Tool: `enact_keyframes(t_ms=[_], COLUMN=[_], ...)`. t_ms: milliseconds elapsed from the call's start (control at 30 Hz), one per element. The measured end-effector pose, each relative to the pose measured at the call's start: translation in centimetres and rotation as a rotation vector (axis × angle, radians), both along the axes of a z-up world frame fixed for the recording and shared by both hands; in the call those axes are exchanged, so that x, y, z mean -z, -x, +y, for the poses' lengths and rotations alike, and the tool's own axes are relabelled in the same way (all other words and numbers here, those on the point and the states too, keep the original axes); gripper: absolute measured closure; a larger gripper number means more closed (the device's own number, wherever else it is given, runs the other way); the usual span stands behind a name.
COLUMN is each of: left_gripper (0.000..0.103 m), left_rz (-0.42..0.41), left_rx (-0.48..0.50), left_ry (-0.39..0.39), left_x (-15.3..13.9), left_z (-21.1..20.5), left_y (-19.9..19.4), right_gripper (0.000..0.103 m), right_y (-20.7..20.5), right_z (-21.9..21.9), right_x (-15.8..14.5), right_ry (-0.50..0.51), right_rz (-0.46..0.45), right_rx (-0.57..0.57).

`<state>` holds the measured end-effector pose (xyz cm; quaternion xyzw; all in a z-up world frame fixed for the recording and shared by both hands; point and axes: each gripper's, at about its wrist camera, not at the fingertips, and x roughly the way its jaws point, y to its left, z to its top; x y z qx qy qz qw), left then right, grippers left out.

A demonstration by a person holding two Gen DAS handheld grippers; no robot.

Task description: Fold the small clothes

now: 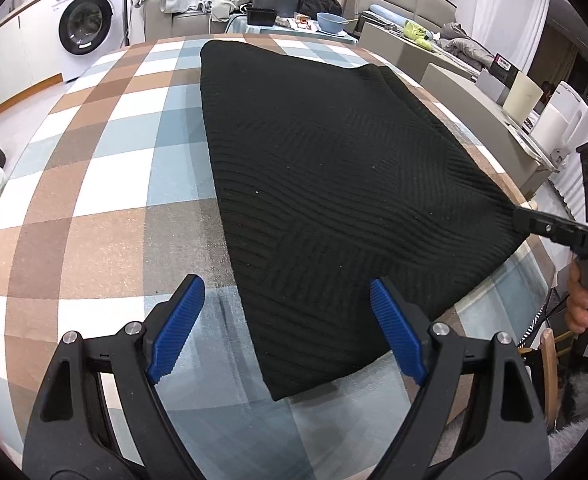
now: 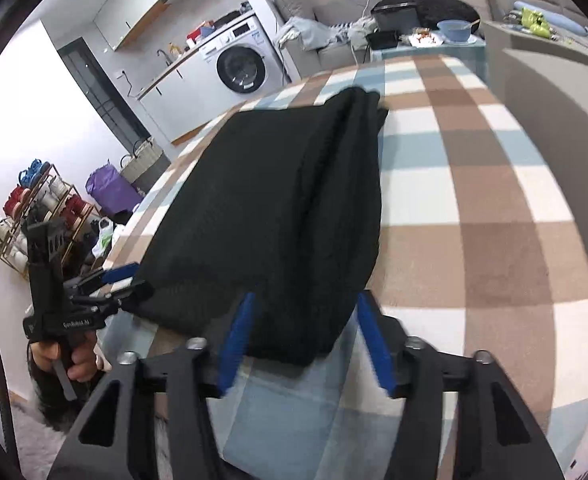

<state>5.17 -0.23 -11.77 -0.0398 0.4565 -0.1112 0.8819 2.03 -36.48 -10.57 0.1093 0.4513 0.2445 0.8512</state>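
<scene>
Left wrist view shows a black ribbed sweater (image 1: pixel 333 184) lying flat as a folded slab on the checked tablecloth (image 1: pixel 106 168), its near corner just ahead of the left gripper (image 1: pixel 288 332). That gripper's blue pads (image 1: pixel 178 328) stand spread wide, one beside the sweater's near edge and one over its cloth, pinching nothing; it looks placed to take that near edge for another fold. At the sweater's right-hand corner the right gripper (image 1: pixel 521 214) comes in low, a hand (image 1: pixel 581 300) on its handle. From the right wrist view the right gripper (image 2: pixel 305 340) has its pads parted with the sweater's (image 2: pixel 278 216) near corner between them, not squeezed; the picture is blurred there.

Beyond the sweater's far edge sit a blue bowl (image 1: pixel 331 23), a black tray (image 1: pixel 260 15) and a sofa heaped with clothes. A washing machine (image 1: pixel 90 20) stands beyond its far left corner. Nothing rests on the sweater or blocks either near corner.
</scene>
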Motion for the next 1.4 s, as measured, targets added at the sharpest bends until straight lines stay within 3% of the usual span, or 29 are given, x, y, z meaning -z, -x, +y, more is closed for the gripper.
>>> enact_keyframes(t_ms=[200, 400, 467, 633, 933, 1400], left_gripper=[0.02, 0.031, 0.038, 0.069, 0.072, 0.072], left_rz=[-0.012, -0.017, -0.031, -0.057, -0.064, -0.06], left_rx=[-0.01, 0.003, 0.009, 0.019, 0.0, -0.09], left_ry=[-0.02, -0.032, -0.038, -0.065, -0.063, -0.085], left_x=[-0.2, 0.1, 0.1, -0.3, -0.3, -0.2], left_z=[-0.8, -1.6, -1.8, -1.8, -0.8, 3.3], left_y=[0.2, 0.1, 0.2, 0.3, -0.9, -9.9], right_gripper=[0.045, 0.045, 0.048, 0.065, 0.07, 0.071], right_y=[-0.5, -0.6, -0.6, -0.5, -1.1, -8.7], right_z=[0.6, 0.8, 1.0, 1.8, 3.0, 8.1], right_x=[1.0, 1.2, 1.2, 1.3, 1.3, 1.3], right_ry=[-0.021, -0.028, -0.023, 0.007, 0.026, 0.076], right_rz=[0.043, 0.041, 0.037, 0.017, -0.005, -0.031], right_rx=[-0.002, -0.001, -0.002, -0.02, -0.019, 0.047])
